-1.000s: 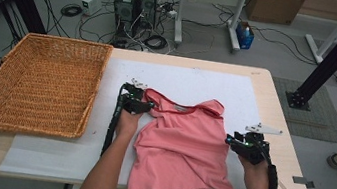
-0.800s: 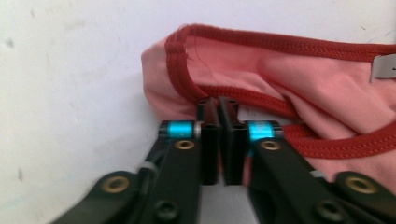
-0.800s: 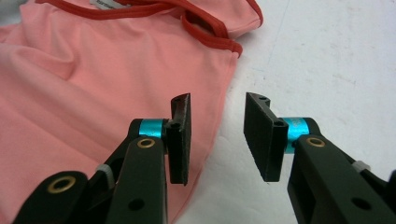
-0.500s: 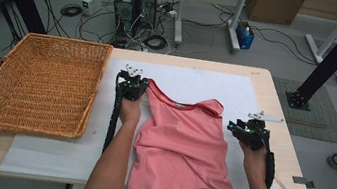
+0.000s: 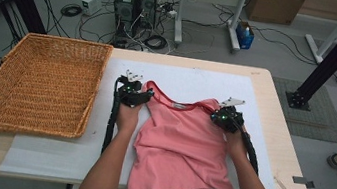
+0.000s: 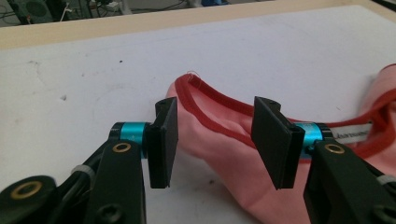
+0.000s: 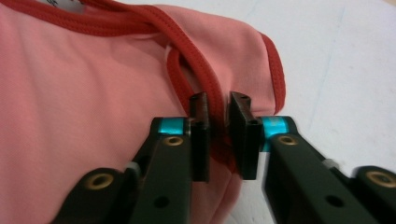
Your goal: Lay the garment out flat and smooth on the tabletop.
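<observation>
lying flat on the white sheet (image 5: 198, 81), the pink top (image 5: 181, 147) spans both grippers: left gripper (image 6: 215, 140) has just opened, straddling one shoulder; right gripper (image 7: 218, 140) has just closed, pinching the other strap.

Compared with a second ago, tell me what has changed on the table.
The right hand-held gripper moved from beside the pink top onto its right shoulder; its jaws have just been closing around the red trim. The left hand-held gripper's jaws have just been opening, its shoulder strap lying loose between them. The basket stayed put.
</observation>
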Motion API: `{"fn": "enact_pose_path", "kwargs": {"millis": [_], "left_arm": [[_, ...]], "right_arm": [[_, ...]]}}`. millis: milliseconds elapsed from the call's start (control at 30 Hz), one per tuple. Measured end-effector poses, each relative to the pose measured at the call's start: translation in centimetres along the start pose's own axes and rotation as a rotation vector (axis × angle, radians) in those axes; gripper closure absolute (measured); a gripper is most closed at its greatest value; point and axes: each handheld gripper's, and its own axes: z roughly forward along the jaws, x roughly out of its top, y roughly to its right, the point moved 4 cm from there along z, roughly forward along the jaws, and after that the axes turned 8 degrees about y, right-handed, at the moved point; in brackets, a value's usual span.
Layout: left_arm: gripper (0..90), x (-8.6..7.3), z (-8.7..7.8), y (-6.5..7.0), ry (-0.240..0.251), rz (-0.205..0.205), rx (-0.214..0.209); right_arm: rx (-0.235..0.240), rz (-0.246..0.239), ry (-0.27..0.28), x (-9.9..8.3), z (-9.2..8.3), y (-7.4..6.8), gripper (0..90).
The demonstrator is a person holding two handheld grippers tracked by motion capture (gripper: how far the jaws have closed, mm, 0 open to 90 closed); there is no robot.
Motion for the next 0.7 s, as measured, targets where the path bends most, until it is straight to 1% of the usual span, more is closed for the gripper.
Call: {"fn": "enact_pose_path", "kwargs": {"millis": [33, 67, 100, 133, 167, 200, 233, 333, 367, 400, 433, 467, 500, 533, 567, 600, 633, 667, 700], "left_arm": [[51.2, -0.2, -0.4, -0.1, 0.001, 0.001, -0.001], [51.2, -0.3, -0.8, -0.1, 0.003, -0.002, -0.004], [51.2, -0.6, -1.2, -0.1, 0.007, -0.007, -0.007], [51.2, -0.8, -1.5, -0.1, 0.006, -0.008, -0.013], [51.2, -1.1, -1.8, 0.0, -0.003, -0.006, -0.019], [50.9, -1.4, -2.1, 0.1, -0.009, -0.001, -0.022], [50.9, -1.7, -2.4, 0.2, -0.012, -0.003, -0.027], [50.9, -2.6, -3.1, 0.8, -0.018, -0.009, -0.042], [50.9, -2.9, -3.4, 1.0, -0.022, -0.008, -0.049], [50.9, -3.2, -3.6, 1.2, -0.029, 0.0, -0.05], [50.9, -3.5, -3.8, 1.4, -0.041, 0.006, -0.055], [50.8, -3.8, -3.9, 1.6, -0.049, 0.001, -0.064], [50.2, -4.0, -4.0, 1.7, -0.056, -0.001, -0.073], [50.0, -4.2, -4.1, 1.9, -0.063, -0.001, -0.082], [50.0, -4.4, -4.2, 2.1, -0.075, 0.007, -0.088], [50.0, -4.6, -4.3, 2.3, -0.08, 0.006, -0.097], [49.9, -4.7, -4.5, 2.5, -0.088, 0.017, -0.105], [49.6, -4.8, -4.7, 2.7, -0.09, 0.022, -0.106], [49.6, -4.8, -4.7, 2.7, -0.09, 0.022, -0.106]], "right_arm": [[0.003, 0.0, 0.005, 0.4, -0.1, 0.1, 84.4], [-0.01, -0.005, 0.029, 1.0, -0.3, 0.3, 84.8], [-0.021, -0.002, 0.068, 1.7, -0.7, 0.5, 85.0], [-0.028, 0.016, 0.104, 2.4, -0.9, 0.7, 84.9], [-0.034, 0.025, 0.117, 3.1, -1.0, 1.0, 84.8], [-0.047, 0.035, 0.12, 3.7, -0.9, 1.1, 84.7], [-0.049, 0.048, 0.126, 4.3, -0.6, 1.2, 84.7], [-0.06, 0.078, 0.099, 5.7, 0.7, 1.6, 84.7], [-0.069, 0.098, 0.061, 5.9, 1.4, 1.8, 83.3], [-0.076, 0.127, 0.036, 6.0, 2.0, 2.0, 80.3], [-0.082, 0.151, 0.035, 6.1, 2.2, 2.2, 74.3], [-0.086, 0.192, 0.055, 6.1, 2.1, 2.4, 67.7], [-0.081, 0.249, 0.078, 6.2, 1.8, 2.8, 63.6], [-0.089, 0.276, 0.093, 6.1, 1.3, 3.1, 60.9], [-0.087, 0.29, 0.1, 5.9, 0.7, 3.5, 60.5], [-0.086, 0.303, 0.109, 5.7, 0.0, 3.8, 58.4], [-0.087, 0.308, 0.122, 5.3, -0.9, 4.1, 56.1], [-0.075, 0.322, 0.135, 4.7, -1.9, 4.3, 55.0], [-0.075, 0.322, 0.135, 4.7, -1.9, 4.3, 55.0]]}}
